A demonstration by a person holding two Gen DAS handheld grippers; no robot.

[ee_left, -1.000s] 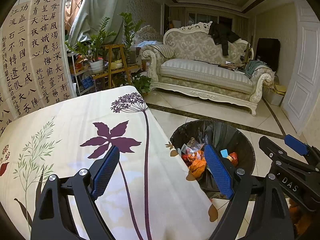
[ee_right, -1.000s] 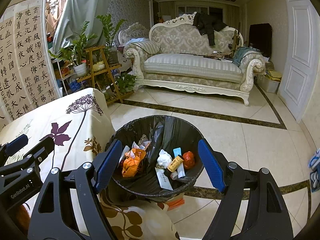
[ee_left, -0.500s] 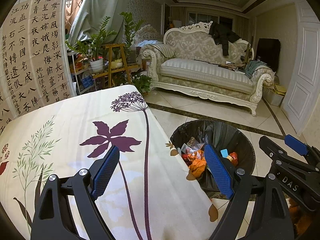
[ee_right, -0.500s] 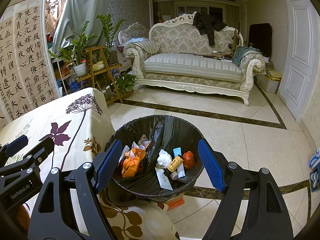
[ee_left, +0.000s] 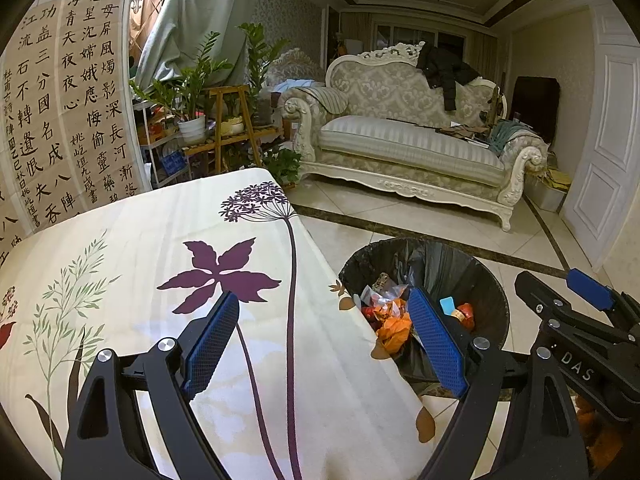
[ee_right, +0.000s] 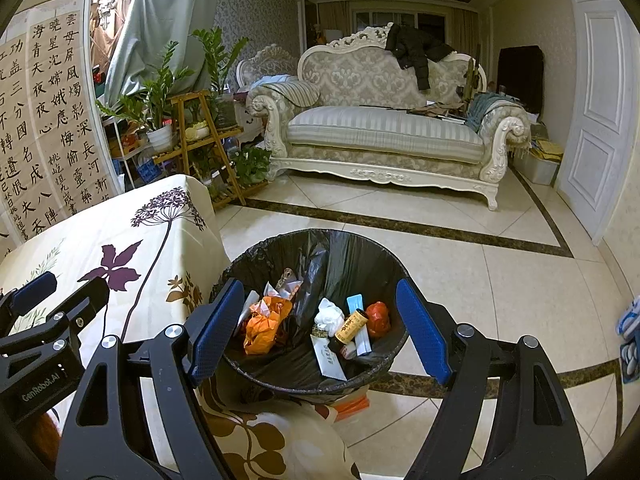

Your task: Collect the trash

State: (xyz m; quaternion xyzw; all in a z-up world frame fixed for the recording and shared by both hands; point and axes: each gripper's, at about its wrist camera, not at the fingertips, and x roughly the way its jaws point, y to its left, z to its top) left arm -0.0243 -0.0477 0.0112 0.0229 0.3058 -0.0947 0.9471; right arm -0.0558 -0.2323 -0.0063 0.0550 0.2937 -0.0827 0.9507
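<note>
A round bin lined with a black bag (ee_right: 352, 260) (ee_left: 448, 268) stands on the floor beside the table. Several pieces of trash lie in it: an orange wrapper (ee_right: 264, 324), white crumpled paper (ee_right: 330, 314), a small yellow-labelled bottle (ee_right: 352, 326), a red item (ee_right: 379, 316). My right gripper (ee_right: 320, 332) hangs open above the bin with nothing between its blue pads. My left gripper (ee_left: 324, 340) stands open over the table's right edge, holding nothing. Each gripper shows at the side of the other's view.
The table wears a cream cloth with purple flowers (ee_left: 180, 248). A white sofa (ee_right: 384, 136) stands across the tiled floor (ee_right: 480, 280). A plant stand (ee_left: 228, 120) and a calligraphy screen (ee_left: 60, 112) are at the left, a white door (ee_right: 600, 100) at the right.
</note>
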